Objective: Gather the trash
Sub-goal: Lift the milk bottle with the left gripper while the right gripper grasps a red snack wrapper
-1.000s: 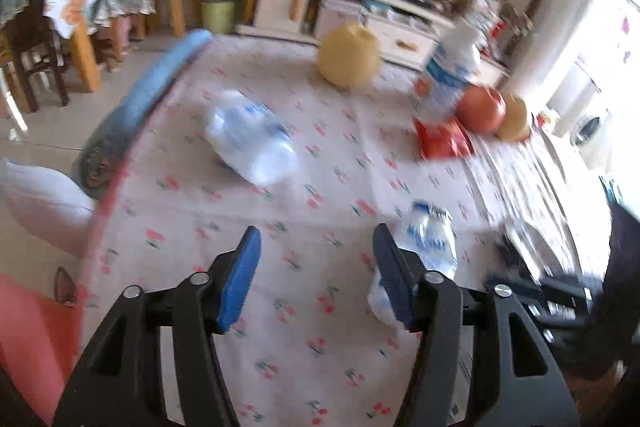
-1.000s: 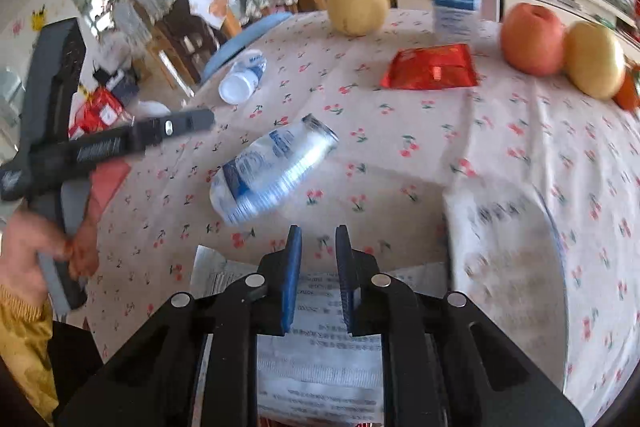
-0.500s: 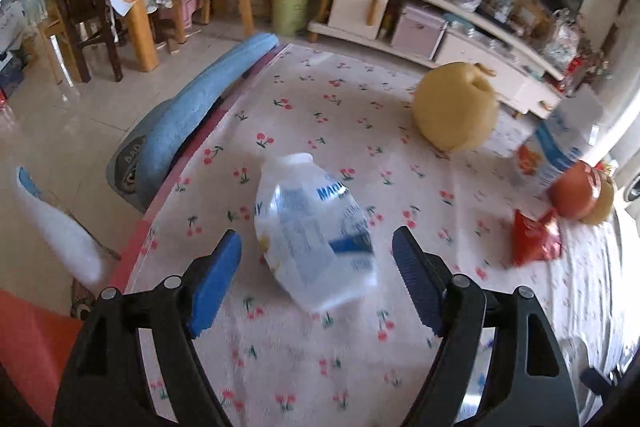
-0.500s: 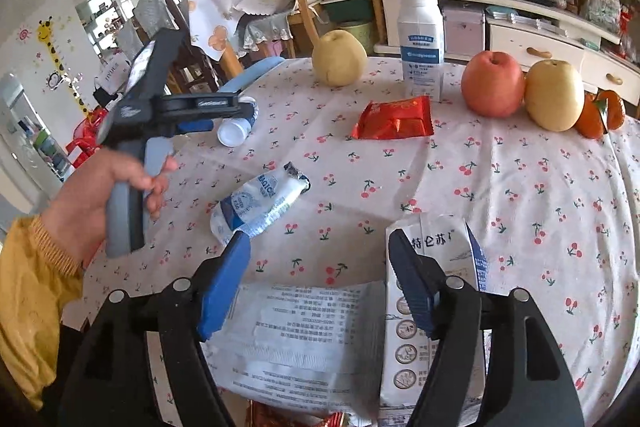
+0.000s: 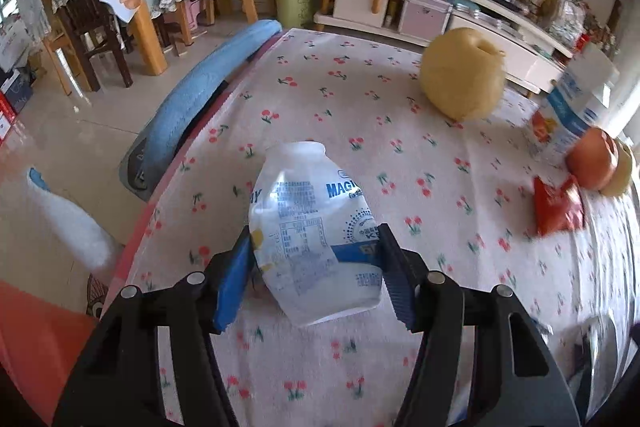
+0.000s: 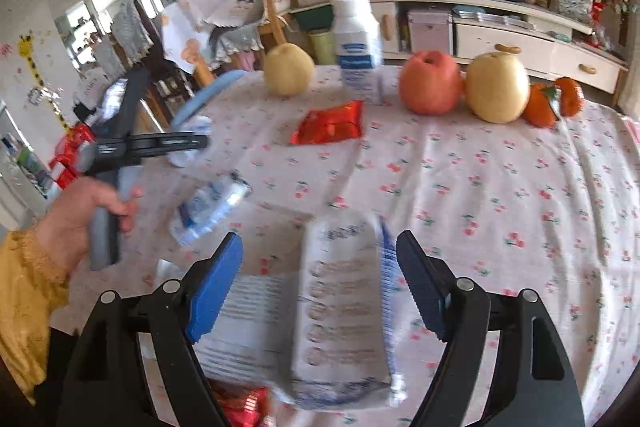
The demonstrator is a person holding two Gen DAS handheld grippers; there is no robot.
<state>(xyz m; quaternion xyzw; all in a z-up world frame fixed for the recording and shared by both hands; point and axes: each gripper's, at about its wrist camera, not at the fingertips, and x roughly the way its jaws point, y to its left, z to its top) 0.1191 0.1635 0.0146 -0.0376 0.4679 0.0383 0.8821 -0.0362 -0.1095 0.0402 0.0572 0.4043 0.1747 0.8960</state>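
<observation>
Looking down the left tool (image 5: 316, 267), I see its jaws closing around a crumpled plastic bottle (image 5: 316, 231) that lies on the worktop (image 5: 440, 147), mouth pointing away from me. Both blue pads (image 5: 230, 287) sit at the bottle's flanks, and the left pad looks to be touching the label; I cannot tell whether the right one presses yet. The worktop wears a white cloth printed with small cherries. Farther back stands a yellow pear (image 5: 462, 73), and off to the right a white carton (image 5: 572, 111), a red apple (image 5: 592, 165) and a red snack wrapper (image 5: 558, 207).

From the right tool (image 6: 320, 291) the view is blurred. Its jaws are opening and stand wide, and between them on the cloth lies a flattened white packet (image 6: 344, 307) with blue print, overlapping a printed paper sheet (image 6: 248, 323); neither pad touches the packet. Left of it lies a second squashed bottle (image 6: 208, 207), free on the cloth. Beyond that I see the left tool from the side, held by a hand (image 6: 76, 211) in a yellow sleeve (image 6: 24, 307), down at the first bottle near the worktop's left edge. A second pear (image 6: 498, 87) and two oranges (image 6: 552, 103) line up right of the apple at the far side.
</observation>
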